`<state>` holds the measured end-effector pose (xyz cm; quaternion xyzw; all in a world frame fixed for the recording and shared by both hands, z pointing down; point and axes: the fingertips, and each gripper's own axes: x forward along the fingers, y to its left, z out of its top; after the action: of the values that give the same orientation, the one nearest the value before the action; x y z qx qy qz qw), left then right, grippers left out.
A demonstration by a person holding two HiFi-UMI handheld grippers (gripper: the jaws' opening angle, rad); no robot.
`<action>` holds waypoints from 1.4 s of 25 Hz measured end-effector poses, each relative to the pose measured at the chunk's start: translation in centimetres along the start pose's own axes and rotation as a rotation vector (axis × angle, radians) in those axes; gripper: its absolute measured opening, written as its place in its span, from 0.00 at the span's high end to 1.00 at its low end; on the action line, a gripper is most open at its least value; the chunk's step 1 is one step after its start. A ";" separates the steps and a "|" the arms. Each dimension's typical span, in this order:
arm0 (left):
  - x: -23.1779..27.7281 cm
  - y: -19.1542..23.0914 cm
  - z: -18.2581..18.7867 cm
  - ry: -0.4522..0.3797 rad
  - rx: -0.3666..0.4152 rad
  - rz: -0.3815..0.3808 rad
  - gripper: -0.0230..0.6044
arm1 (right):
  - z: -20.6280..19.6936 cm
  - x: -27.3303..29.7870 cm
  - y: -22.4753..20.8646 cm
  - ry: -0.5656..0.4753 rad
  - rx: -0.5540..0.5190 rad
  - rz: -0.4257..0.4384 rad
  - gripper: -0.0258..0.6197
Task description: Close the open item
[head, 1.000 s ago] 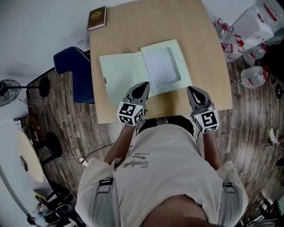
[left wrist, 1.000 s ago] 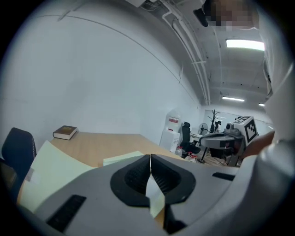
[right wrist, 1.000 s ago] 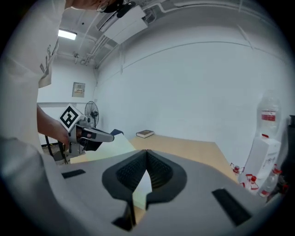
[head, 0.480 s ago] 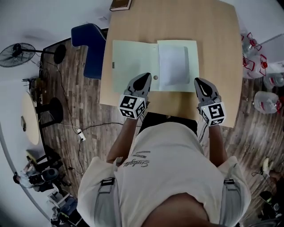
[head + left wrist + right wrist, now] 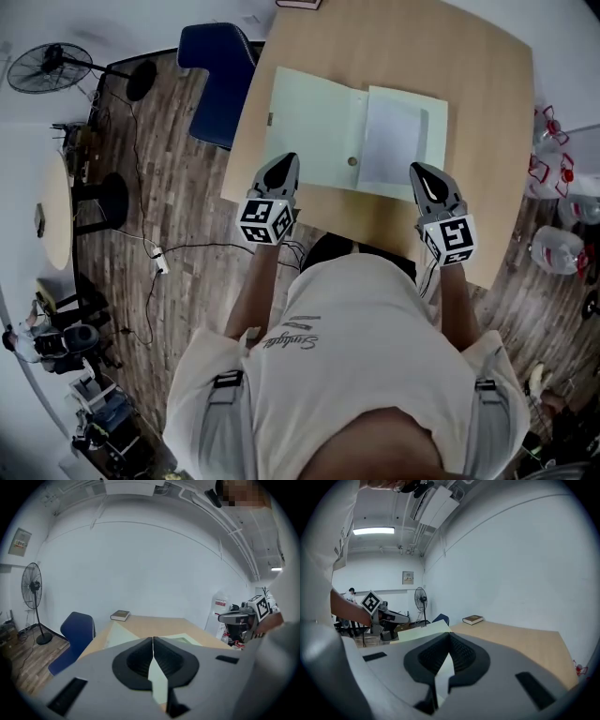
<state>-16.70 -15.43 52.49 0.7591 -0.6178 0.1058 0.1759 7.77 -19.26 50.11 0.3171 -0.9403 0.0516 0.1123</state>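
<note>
A pale green folder (image 5: 314,127) lies open on the wooden table (image 5: 487,84), with a white sheet (image 5: 392,141) on its right flap. My left gripper (image 5: 284,161) is shut and empty over the near edge of the left flap. My right gripper (image 5: 419,171) is shut and empty at the near edge of the right flap. In the left gripper view the meeting jaw tips (image 5: 153,639) point across the folder (image 5: 121,632). In the right gripper view the shut tips (image 5: 450,635) face the folder (image 5: 423,629) and the other gripper. Whether either touches the folder I cannot tell.
A brown book (image 5: 298,4) lies at the table's far edge; it also shows in the gripper views as a book (image 5: 121,615) and a book (image 5: 473,619). A blue chair (image 5: 220,80) stands left of the table, a fan (image 5: 47,66) beyond it. Water bottles (image 5: 561,248) stand right.
The head view has swung, so the table sits further right and higher. My left gripper has shifted left, away from the folder's fold. Both grippers stay shut.
</note>
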 end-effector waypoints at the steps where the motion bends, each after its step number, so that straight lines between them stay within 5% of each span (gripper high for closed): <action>1: -0.5 1.3 -0.1 -0.002 -0.001 0.016 0.94 | 0.2 0.2 0.5 0.000 -0.004 0.002 0.97; 7: -2.3 9.7 -1.5 0.004 -0.040 0.098 0.94 | 1.2 1.6 2.9 0.022 -0.012 -0.002 0.97; 13: -2.1 14.4 -4.5 0.045 -0.079 0.081 0.94 | 1.8 2.5 4.6 0.038 -0.011 -0.016 0.97; 23: 0.2 15.2 -9.8 0.129 -0.186 -0.041 0.94 | 2.1 3.2 5.6 0.069 -0.023 -0.039 0.97; 35: 1.3 12.3 -9.1 0.086 -0.228 -0.214 0.94 | 2.0 4.4 7.0 0.074 -0.019 -0.042 0.97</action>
<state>-27.92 -15.15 62.95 0.7905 -0.5332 0.0481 0.2975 -0.19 -16.61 49.03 0.3336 -0.9291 0.0518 0.1510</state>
